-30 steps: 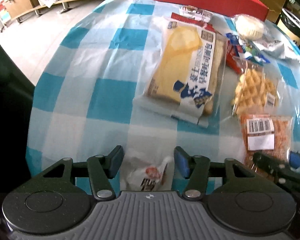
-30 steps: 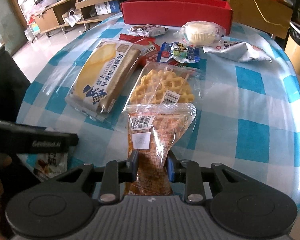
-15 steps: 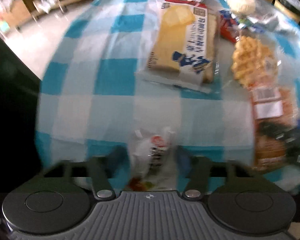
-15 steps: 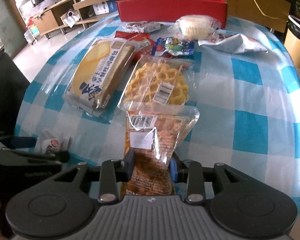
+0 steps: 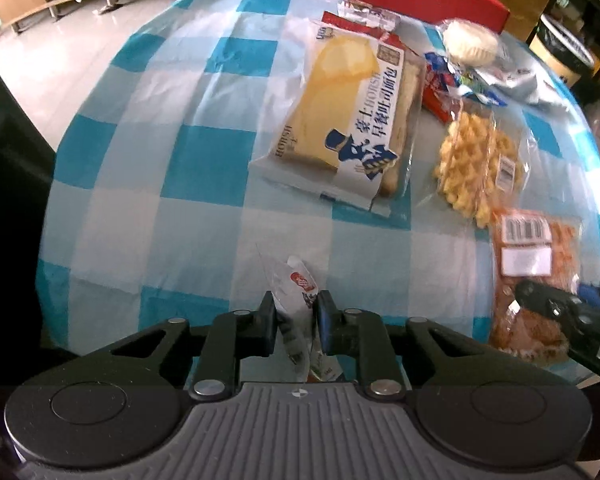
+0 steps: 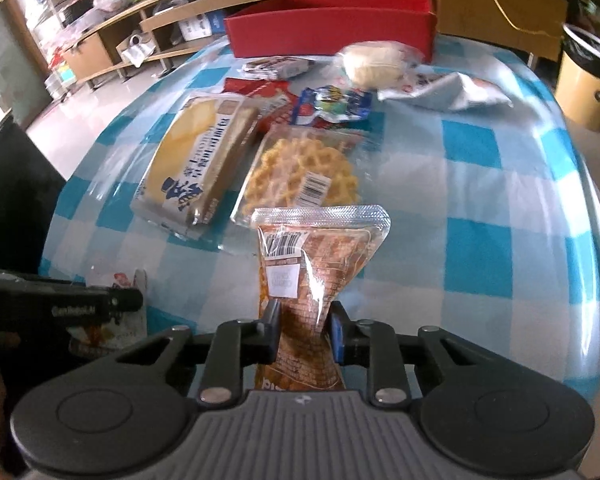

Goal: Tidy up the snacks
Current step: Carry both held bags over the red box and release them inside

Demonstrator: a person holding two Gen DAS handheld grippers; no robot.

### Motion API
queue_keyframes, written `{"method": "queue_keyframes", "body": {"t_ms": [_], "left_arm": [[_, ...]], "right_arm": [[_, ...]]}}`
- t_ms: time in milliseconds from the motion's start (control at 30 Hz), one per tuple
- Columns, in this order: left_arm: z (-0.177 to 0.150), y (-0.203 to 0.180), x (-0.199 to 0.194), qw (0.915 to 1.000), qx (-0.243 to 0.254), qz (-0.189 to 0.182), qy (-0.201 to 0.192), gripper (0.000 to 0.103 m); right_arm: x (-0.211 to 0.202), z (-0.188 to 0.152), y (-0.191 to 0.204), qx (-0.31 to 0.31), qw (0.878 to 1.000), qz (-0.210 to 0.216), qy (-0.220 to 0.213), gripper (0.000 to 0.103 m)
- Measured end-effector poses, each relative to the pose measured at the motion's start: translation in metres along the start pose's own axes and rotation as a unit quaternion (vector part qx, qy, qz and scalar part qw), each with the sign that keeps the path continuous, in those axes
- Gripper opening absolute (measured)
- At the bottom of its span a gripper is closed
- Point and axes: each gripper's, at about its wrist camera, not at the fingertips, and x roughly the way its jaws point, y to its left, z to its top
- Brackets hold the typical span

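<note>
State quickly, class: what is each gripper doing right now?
Left gripper: closed on the small white snack packet.
Right gripper: closed on the orange snack bag.

Two low, forward-facing wrist views, sharing the bread loaf (image 5: 352, 120) (image 6: 196, 160).

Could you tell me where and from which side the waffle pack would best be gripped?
Probably the waffle pack's near sealed edge, approached low from the table's near side: it lies flat, and the bread loaf crowds its left, other snacks its far end.
</note>
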Motion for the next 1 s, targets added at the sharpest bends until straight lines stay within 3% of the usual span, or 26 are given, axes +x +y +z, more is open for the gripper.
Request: {"method": "queue_keyframes", "body": {"t_ms": [200, 400, 533, 800, 1000], "left_arm": [[0.001, 0.013, -0.001, 0.9991, -0.037, -0.021, 0.002, 0.026], [-0.002, 0.017, -0.010, 0.9991, -0.038, -0.015, -0.005, 0.026], [0.004, 0.017, -0.020, 0.9977, -0.058, -0.034, -0.010, 0.026], [0.034, -0.005, -0.045, 0.9964, -0.033, -0.060, -0.048, 0.026], [0.063, -0.020, -0.041, 0.9946, -0.015, -0.083, -0.061, 0.026]], "right_arm": [[-0.012, -0.003, -0.006, 0.015, 1.000, 0.006, -0.004, 0.023], [-0.024, -0.005, -0.009, 0.025, 1.000, 0.007, -0.007, 0.023], [-0.030, 0.000, -0.009, 0.021, 0.999, 0.020, -0.022, 0.023], [-0.032, 0.019, -0.025, 0.050, 0.996, 0.051, -0.044, 0.023], [-0.032, 0.035, -0.030, 0.062, 0.995, 0.056, -0.057, 0.023]]}}
